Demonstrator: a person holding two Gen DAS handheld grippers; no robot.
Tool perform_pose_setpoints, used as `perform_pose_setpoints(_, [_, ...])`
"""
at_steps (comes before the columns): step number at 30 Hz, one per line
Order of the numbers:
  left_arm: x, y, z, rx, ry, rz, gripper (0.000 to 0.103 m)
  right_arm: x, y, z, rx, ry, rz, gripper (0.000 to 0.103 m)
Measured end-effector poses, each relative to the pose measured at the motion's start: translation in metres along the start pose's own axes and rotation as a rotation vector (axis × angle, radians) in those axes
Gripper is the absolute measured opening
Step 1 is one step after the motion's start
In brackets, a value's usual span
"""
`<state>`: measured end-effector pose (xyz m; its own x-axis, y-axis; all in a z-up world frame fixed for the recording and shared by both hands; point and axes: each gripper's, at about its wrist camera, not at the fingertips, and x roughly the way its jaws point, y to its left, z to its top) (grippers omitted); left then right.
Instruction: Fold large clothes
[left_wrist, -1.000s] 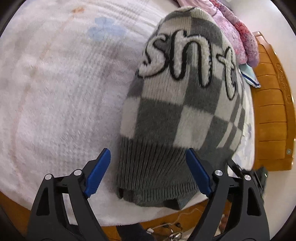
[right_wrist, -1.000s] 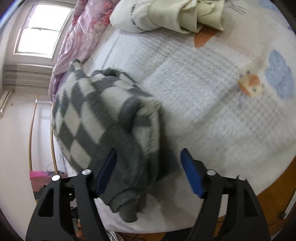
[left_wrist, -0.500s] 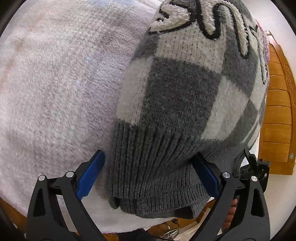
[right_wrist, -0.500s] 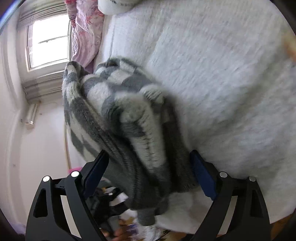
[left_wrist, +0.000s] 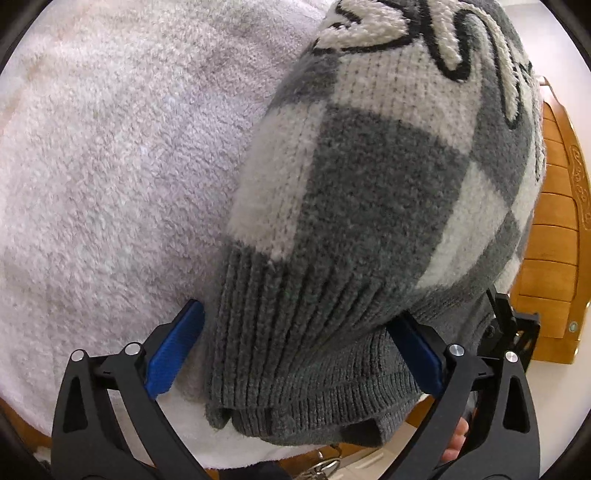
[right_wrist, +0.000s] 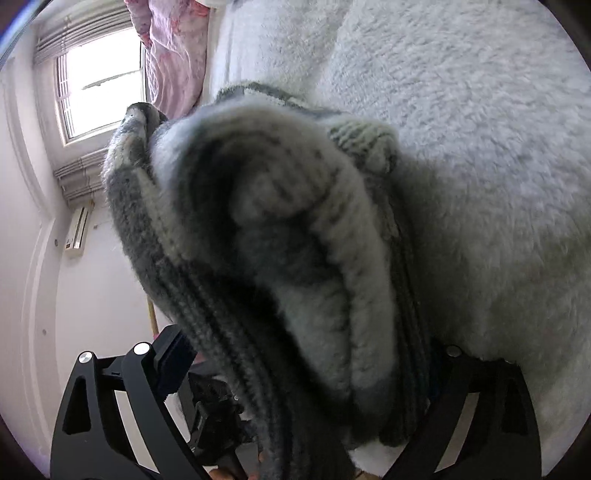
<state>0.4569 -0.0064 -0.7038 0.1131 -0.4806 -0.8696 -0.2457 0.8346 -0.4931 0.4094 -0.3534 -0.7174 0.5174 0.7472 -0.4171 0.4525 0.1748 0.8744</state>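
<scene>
Two blue fingers (left_wrist: 173, 350) of the left gripper (left_wrist: 295, 350) stand wide apart around the ribbed hem of the folded sweater (left_wrist: 369, 206); the right gripper (right_wrist: 299, 369) is closing on its thick side edge. The sweater's long axis runs from hem to lettering — away from the left gripper. It lies on a fluffy white blanket (left_wrist: 110, 166) near the bed's edge — wooden footboard (left_wrist: 554, 240) beside, window (right_wrist: 99, 81) beyond.

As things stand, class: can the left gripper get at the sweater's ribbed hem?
Probably yes. The left gripper is open and already straddles the ribbed hem of the sweater; nothing blocks it.
</scene>
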Motion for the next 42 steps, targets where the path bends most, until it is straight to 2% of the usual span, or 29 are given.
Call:
perform_pose_setpoints(1, [-0.001,-0.007,-0.003,0.023,-0.008,-0.023,0.07,-0.003,0.001,-0.002,0.009,-0.016,0.011,0.065])
perform_pose_setpoints(2, [-0.002,-0.014,-0.005,0.038,-0.003,-0.01,0.066,-0.005,0.001,-0.004,0.021,-0.025,0.01,0.054])
perform_pose_setpoints(4, [-0.01,-0.025,-0.007,0.048,-0.002,0.013,0.044,-0.011,0.01,-0.006,0.013,-0.042,-0.018,0.045])
perform_pose_setpoints(7, [-0.029,-0.046,-0.008,0.076,-0.016,0.007,0.03,-0.02,0.041,-0.008,-0.043,-0.068,-0.064,0.038])
perform_pose_setpoints(9, [-0.045,-0.064,-0.007,0.122,-0.034,-0.013,0.028,-0.026,0.066,-0.01,-0.096,-0.084,-0.064,0.036])
perform_pose_setpoints(12, [-0.078,-0.094,-0.001,0.184,-0.06,-0.107,0.026,-0.046,0.105,-0.005,-0.168,-0.116,0.011,0.034])
perform_pose_setpoints(13, [-0.088,-0.104,-0.002,0.212,-0.076,-0.115,0.026,-0.055,0.123,-0.002,-0.206,-0.123,0.029,0.034])
perform_pose_setpoints(15, [-0.113,-0.13,-0.003,0.28,-0.123,-0.141,0.026,-0.069,0.152,0.003,-0.27,-0.13,0.038,0.033])
perform_pose_setpoints(18, [-0.139,-0.16,0.0,0.323,-0.157,-0.199,0.026,-0.092,0.194,0.01,-0.357,-0.149,0.051,0.033])
perform_pose_setpoints(23, [-0.158,-0.205,-0.011,0.371,-0.2,-0.261,0.026,-0.126,0.244,0.018,-0.46,-0.168,0.069,0.033])
perform_pose_setpoints(26, [-0.165,-0.235,-0.006,0.415,-0.231,-0.276,0.026,-0.142,0.266,0.038,-0.512,-0.162,0.083,0.033])
perform_pose_setpoints(29, [-0.173,-0.274,0.002,0.458,-0.294,-0.302,0.026,-0.158,0.29,0.063,-0.567,-0.18,0.111,0.033])
perform_pose_setpoints(32, [-0.17,-0.325,0.015,0.515,-0.378,-0.329,0.027,-0.18,0.31,0.095,-0.623,-0.217,0.165,0.033])
perform_pose_setpoints(37, [-0.147,-0.413,0.017,0.655,-0.577,-0.376,0.027,-0.236,0.321,0.17,-0.708,-0.294,0.34,0.033])
perform_pose_setpoints(39, [-0.118,-0.441,0.019,0.684,-0.587,-0.36,0.027,-0.253,0.313,0.2,-0.687,-0.325,0.302,0.033])
perform_pose_setpoints(42, [-0.044,-0.464,0.015,0.701,-0.532,-0.273,0.027,-0.265,0.274,0.237,-0.624,-0.354,0.089,0.033])
